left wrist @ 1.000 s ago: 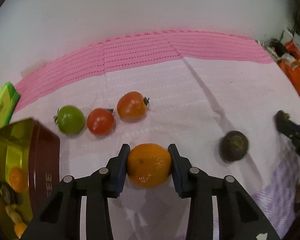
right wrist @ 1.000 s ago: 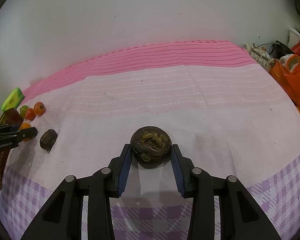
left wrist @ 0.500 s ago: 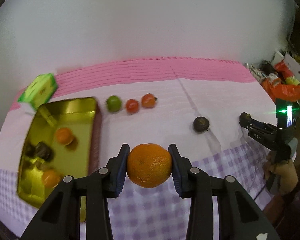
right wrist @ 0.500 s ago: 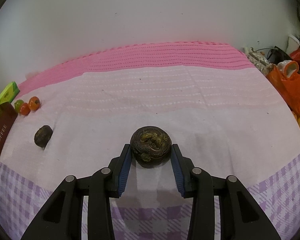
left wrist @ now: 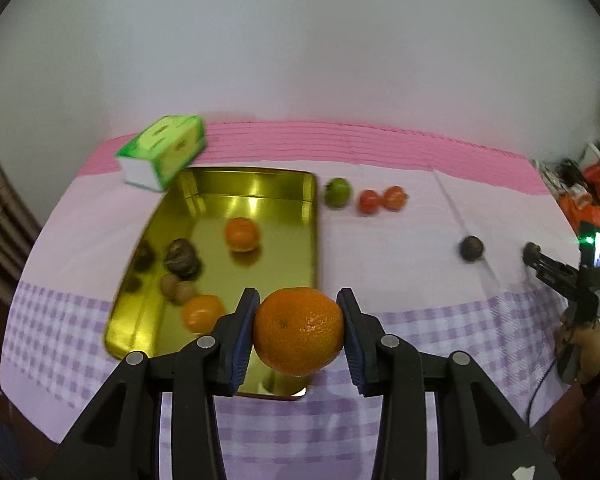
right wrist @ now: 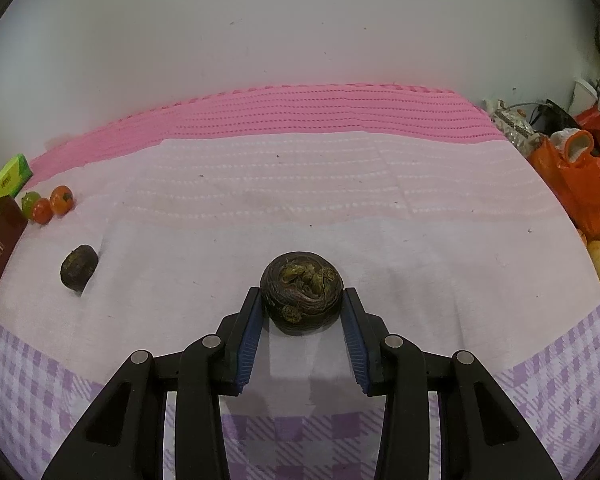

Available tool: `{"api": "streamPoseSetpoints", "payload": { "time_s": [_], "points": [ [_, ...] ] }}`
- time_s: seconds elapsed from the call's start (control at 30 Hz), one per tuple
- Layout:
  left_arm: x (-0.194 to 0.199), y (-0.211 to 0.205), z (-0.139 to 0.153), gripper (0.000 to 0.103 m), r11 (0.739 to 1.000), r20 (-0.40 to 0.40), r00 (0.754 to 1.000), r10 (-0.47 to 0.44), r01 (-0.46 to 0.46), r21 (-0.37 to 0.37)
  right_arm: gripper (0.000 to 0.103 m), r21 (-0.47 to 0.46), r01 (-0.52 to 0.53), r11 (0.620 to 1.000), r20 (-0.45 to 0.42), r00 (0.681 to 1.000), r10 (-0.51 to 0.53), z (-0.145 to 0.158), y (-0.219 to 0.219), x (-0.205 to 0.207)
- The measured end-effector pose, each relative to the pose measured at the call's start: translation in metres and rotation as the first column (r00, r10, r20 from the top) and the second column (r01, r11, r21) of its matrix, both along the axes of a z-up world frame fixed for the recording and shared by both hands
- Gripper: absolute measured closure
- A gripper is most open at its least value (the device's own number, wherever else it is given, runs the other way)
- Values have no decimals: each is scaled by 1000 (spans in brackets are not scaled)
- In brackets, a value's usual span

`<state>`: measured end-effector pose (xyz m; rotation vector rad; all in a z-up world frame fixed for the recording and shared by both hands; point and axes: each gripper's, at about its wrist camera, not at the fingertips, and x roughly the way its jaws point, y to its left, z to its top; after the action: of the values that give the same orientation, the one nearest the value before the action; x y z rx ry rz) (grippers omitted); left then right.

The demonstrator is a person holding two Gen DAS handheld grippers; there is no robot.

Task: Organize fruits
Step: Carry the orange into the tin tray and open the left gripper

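Closest to the left wrist camera, the left gripper (left wrist: 299, 330) has its blue pads pressed against both sides of an orange (left wrist: 299, 330), carried in the air above the near right corner of a gold tin tray (left wrist: 296, 224). Inside the tray lie two more oranges, one near the front (left wrist: 202, 313) and one further back (left wrist: 241, 234), along with a dark wrinkled fruit (left wrist: 182, 261) and a couple of small brownish ones beside it; blur keeps those from being made out well. Beyond the tray's far left corner sits a green and white box (left wrist: 162, 151), touching or nearly touching the rim. To the right of the tray's far edge, on the pink cloth (left wrist: 380, 240), a green tomato (left wrist: 337, 192) and two red tomatoes (left wrist: 381, 200) stand in a short row. Further right a single dark fruit (left wrist: 471, 248) lies alone on the cloth, and at the right edge a person's hand (left wrist: 584, 340) holds the right gripper (right wrist: 302, 334). From that gripper's own camera, its pads sit at both sides of a dark wrinkled round fruit (right wrist: 302, 292) that rests on the cloth; the left pad touches it, while the right looks just at its edge, so a firm grip cannot be told. Off to the right of the cloth lie orange plastic bags (right wrist: 580, 184).
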<state>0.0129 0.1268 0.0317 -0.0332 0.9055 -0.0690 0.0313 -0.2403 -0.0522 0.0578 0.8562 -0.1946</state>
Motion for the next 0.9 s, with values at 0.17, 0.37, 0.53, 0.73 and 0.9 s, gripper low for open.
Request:
{"api": "streamPoseSetpoints", "payload": {
  "time_s": [0.17,0.37,0.53,0.73,0.9],
  "points": [
    [3,47,-5,67,994,-8,995,103,-103,-23,63,-6,1,1000,-1,1000,-1,0,0,0],
    [6,81,-7,67,983,-1,983,182,-182,-39,63,-8,1,1000,-2,1000,-1,0,0,0],
    [9,79,-14,67,985,-8,986,166,-167,-36,63,-8,0,1000,-2,1000,0,0,0,0],
    [9,67,-17,67,991,13,992,128,-128,-35,63,-8,0,1000,-2,1000,0,0,0,0],
    [11,55,-23,67,994,9,995,104,-104,-17,63,-8,-1,1000,-2,1000,1,0,0,0]
  ]
}}
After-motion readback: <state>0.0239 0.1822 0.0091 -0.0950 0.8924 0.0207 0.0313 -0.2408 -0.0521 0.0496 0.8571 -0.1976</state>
